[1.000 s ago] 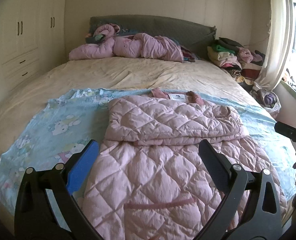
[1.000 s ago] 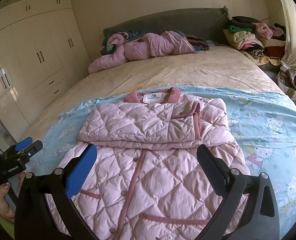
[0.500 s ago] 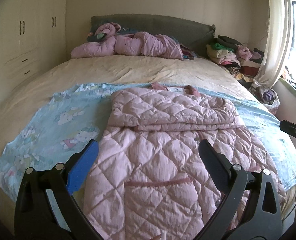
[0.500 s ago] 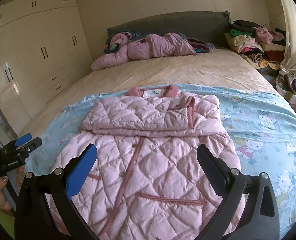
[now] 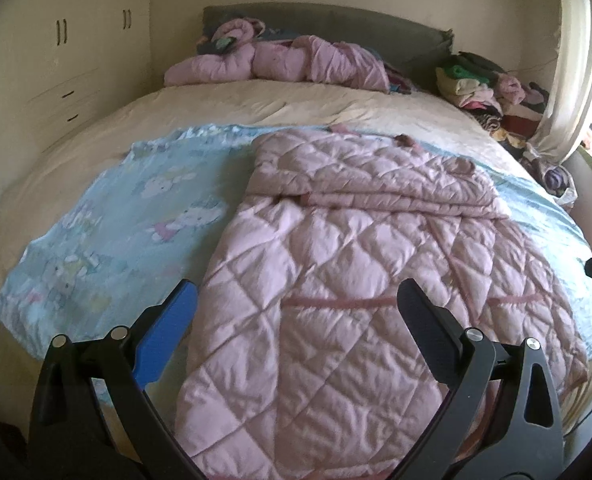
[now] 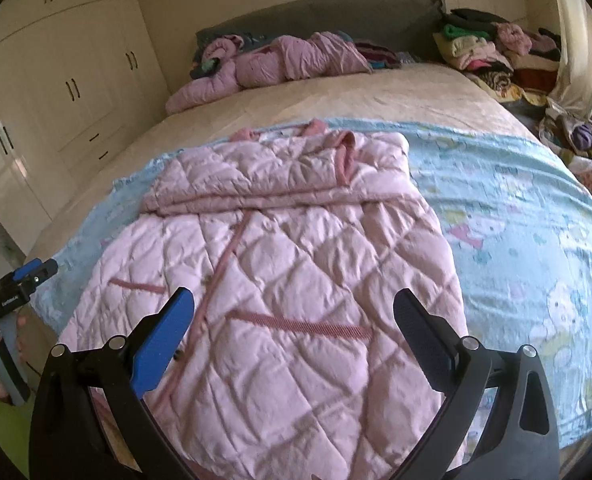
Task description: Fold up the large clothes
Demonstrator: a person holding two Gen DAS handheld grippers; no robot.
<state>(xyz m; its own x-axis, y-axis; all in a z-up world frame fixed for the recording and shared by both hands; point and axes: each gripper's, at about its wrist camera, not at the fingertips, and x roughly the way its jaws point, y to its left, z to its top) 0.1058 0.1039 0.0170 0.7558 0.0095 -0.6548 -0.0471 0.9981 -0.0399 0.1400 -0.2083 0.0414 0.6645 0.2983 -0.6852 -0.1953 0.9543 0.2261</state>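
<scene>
A pink quilted coat [image 5: 356, 248] lies flat on a light blue cartoon sheet [image 5: 136, 216] on the bed, sleeves folded across its chest, hem toward me. It also shows in the right wrist view [image 6: 288, 264]. My left gripper [image 5: 296, 296] is open and empty, above the coat's lower left part near the hem. My right gripper [image 6: 294, 304] is open and empty, above the coat's lower right part. The left gripper shows at the left edge of the right wrist view [image 6: 20, 280], held by a hand.
The blue sheet [image 6: 536, 240] covers the near half of a beige bed [image 5: 296, 104]. Another pink coat [image 5: 288, 60] lies crumpled by the grey headboard. A pile of clothes [image 5: 484, 84] sits at the far right by a curtain. White wardrobes [image 6: 56, 92] stand left.
Both grippers have drawn back toward the foot of the bed and now sit over the coat's hem area. The coat has not moved. Both stay open.
</scene>
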